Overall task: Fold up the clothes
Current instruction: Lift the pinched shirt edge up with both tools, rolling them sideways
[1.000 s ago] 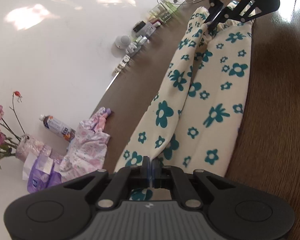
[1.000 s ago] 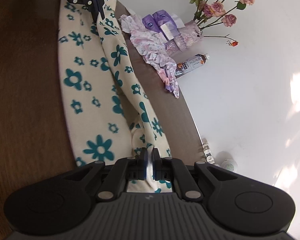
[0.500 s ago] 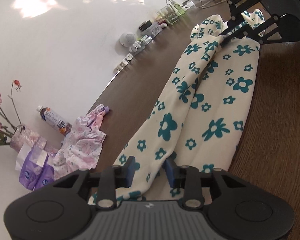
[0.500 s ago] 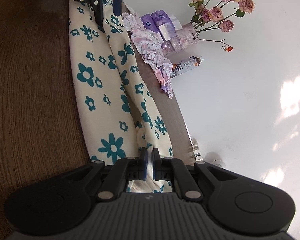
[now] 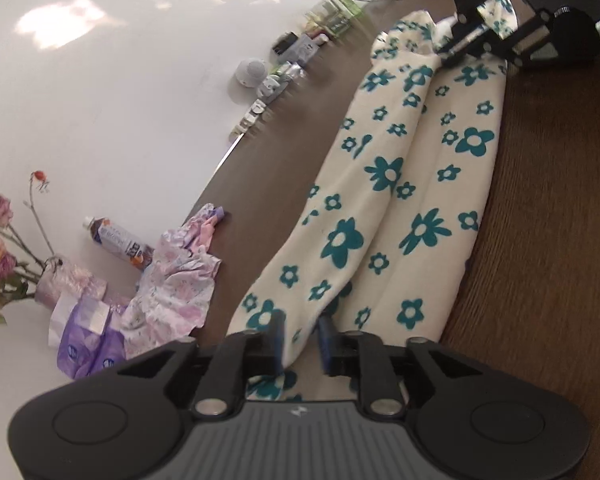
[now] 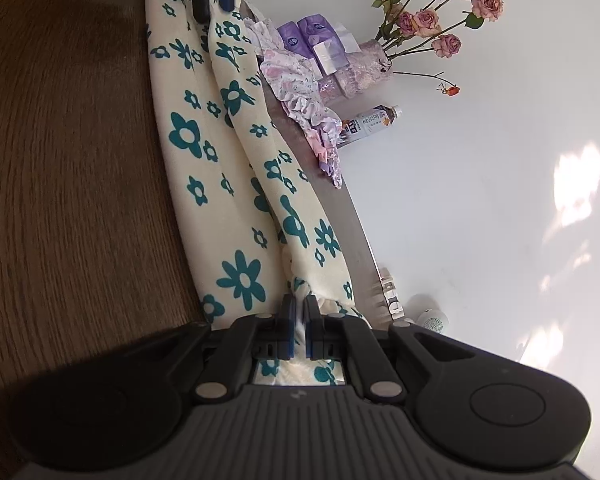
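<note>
One floral garment, lengthwise on table

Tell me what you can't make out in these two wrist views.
- Near end of the floral garment: left wrist view, hidden under the left gripper.
- Small items by the wall: left wrist view, too small and blurred.
- Bottle label: right wrist view, too small to read.

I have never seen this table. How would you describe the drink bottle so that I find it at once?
Follow the wooden table to its far edge along the white wall. There, beside the vase of dried pink roses and the crumpled pink floral garment, lies the drink bottle. It is the only bottle, lying on its side, with a white cap and a printed label.
</note>
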{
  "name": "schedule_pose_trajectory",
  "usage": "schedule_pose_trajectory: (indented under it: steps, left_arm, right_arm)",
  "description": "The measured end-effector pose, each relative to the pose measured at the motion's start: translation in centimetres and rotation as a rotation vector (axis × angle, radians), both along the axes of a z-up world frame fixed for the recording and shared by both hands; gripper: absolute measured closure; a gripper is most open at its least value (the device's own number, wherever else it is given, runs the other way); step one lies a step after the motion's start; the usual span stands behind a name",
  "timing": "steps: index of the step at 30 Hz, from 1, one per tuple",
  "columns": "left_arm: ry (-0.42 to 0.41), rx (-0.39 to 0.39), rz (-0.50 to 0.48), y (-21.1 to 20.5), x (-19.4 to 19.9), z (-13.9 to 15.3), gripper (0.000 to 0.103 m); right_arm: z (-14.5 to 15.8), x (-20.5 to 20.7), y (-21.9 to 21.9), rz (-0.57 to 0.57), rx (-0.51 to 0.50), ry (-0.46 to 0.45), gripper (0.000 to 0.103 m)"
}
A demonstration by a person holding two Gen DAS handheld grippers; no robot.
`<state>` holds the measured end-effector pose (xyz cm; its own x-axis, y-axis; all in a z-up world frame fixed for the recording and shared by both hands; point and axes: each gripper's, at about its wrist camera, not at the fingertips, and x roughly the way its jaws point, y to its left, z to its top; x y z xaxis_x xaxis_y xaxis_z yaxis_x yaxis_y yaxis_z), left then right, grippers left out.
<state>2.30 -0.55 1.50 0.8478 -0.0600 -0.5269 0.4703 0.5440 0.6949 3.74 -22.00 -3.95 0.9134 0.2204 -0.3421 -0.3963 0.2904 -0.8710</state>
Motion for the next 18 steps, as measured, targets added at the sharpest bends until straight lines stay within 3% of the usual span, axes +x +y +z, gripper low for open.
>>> schedule_pose_trajectory:
  steps: [3, 6, 12, 18]
  left_arm:
    - [-0.021, 0.010, 0.054, 1.7, -0.2, 1.3, 0.067]
    - [-0.033, 0.092, 0.071, 2.9, 0.3, 1.7, 0.066]
    - [0.046, 0.247, -0.027, 3.6, 1.3, 0.9, 0.065]
    - [0.065, 0.280, -0.075, 5.0, 1.4, 2.3, 0.064]
  right_arm:
    - [0.0, -0.2, 0.1, 0.000, -0.004, -0.004, 0.099]
    - [0.0, -0.2, 0.1, 0.000, -0.010, -0.006, 0.099]
    - [0.0, -0.2, 0.2, -0.008, -0.015, -0.007, 0.099]
    - [0.1, -0.1, 0.3, -0.012, -0.017, -0.001, 0.099]
